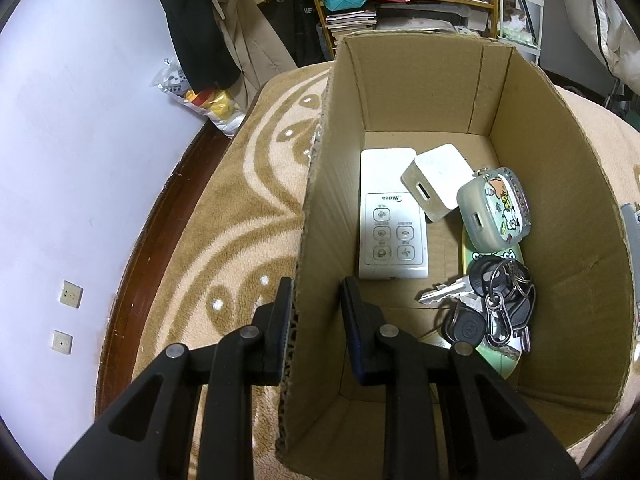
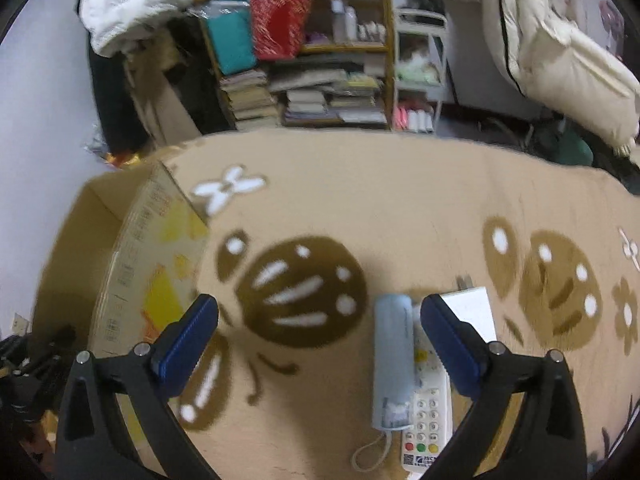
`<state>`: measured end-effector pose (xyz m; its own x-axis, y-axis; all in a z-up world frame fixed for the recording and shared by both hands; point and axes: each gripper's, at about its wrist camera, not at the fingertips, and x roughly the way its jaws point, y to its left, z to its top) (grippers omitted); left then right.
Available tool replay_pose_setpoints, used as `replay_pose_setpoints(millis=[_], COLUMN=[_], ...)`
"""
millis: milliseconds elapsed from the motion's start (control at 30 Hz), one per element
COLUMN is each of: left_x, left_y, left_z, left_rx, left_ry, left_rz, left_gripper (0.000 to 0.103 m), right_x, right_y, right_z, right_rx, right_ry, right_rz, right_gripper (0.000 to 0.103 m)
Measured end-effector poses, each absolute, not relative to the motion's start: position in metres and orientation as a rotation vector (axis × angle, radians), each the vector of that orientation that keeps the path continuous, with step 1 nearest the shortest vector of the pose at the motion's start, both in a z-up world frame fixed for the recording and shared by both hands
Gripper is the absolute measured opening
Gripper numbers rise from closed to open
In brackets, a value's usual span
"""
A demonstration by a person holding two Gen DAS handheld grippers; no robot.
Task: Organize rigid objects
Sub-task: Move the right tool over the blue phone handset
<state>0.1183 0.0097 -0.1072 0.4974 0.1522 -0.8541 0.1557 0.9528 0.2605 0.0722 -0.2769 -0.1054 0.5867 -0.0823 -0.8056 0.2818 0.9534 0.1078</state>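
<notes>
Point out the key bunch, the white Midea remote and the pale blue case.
key bunch (image 1: 498, 300): left wrist view, on the ring cluster.
white Midea remote (image 1: 392, 232): left wrist view, on its button panel.
pale blue case (image 2: 394, 360): right wrist view, on its middle.

The left gripper (image 1: 316, 300) straddles the near-left wall of the cardboard box (image 1: 560, 208), one finger outside, the other inside, not closed on it. The right gripper (image 2: 320, 320) hangs to the right of the box with fingers spread wide, holding nothing.
</notes>
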Motion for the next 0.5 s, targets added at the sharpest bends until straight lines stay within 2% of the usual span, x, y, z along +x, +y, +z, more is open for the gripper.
replay_pose_setpoints(millis=[267, 500], left_x=[0.118, 0.118], left_y=[0.009, 0.009], left_z=[-0.107, -0.107], left_rx=[0.323, 0.327], left_ry=[1.055, 1.054], left_rz=[-0.002, -0.002], left_gripper=[0.023, 0.023], right_x=[0.075, 0.073], right_y=[-0.290, -0.300], right_z=[-0.146, -0.160], right_rx=[0.271, 0.293], right_ry=[1.080, 1.115], right_rz=[-0.267, -0.313], right_gripper=[0.100, 0.100])
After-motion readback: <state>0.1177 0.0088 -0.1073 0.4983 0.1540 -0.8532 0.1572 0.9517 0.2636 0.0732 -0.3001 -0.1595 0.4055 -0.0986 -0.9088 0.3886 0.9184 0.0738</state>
